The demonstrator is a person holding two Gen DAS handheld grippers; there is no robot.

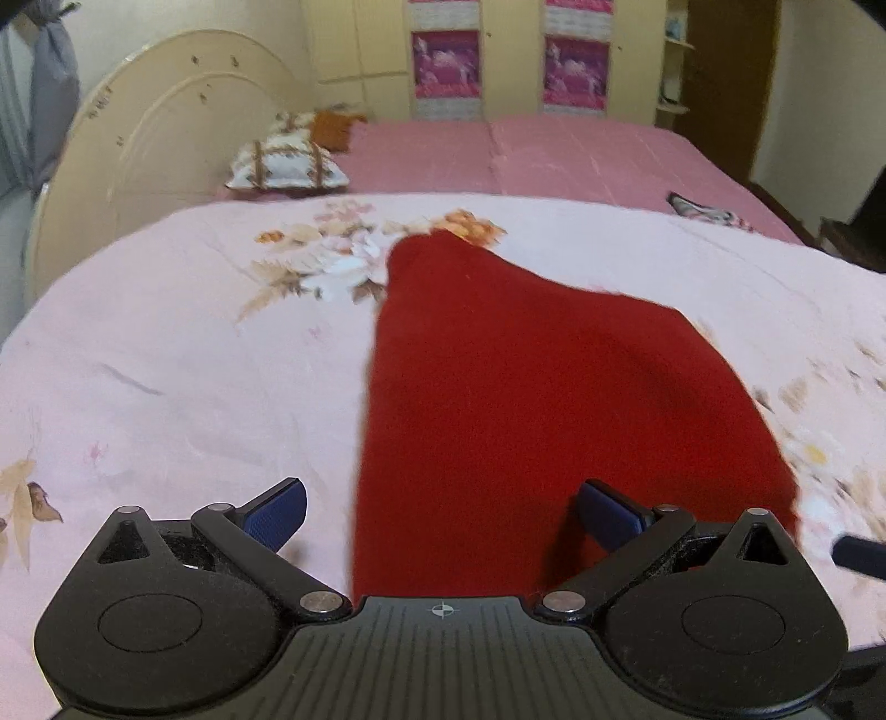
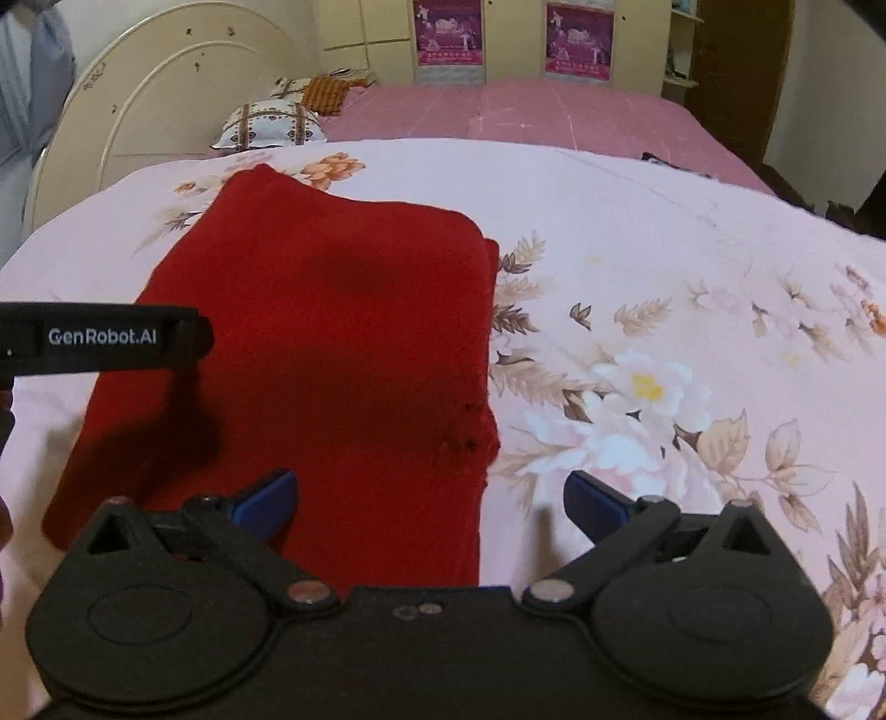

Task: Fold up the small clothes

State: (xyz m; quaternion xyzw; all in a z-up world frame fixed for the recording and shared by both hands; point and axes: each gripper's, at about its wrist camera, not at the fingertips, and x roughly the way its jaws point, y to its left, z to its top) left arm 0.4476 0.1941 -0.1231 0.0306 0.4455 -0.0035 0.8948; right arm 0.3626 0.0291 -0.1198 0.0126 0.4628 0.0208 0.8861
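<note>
A dark red folded garment (image 1: 498, 387) lies flat on the pale pink floral bedspread (image 1: 166, 360). It also shows in the right wrist view (image 2: 332, 332). My left gripper (image 1: 440, 515) is open and empty, just above the garment's near left edge. My right gripper (image 2: 429, 507) is open and empty, over the garment's near right edge. The bedspread (image 2: 664, 249) shows beside the garment there. The black body of the left gripper (image 2: 105, 338), marked GenRobot.AI, reaches in from the left over the garment's left side.
Patterned pillows (image 1: 285, 160) lie against a cream headboard (image 1: 166, 138) at the back left. A pink sheet (image 1: 554, 155) covers the far bed. A small dark cloth (image 1: 703, 210) lies at the back right. A cream wardrobe (image 2: 498, 39) stands behind.
</note>
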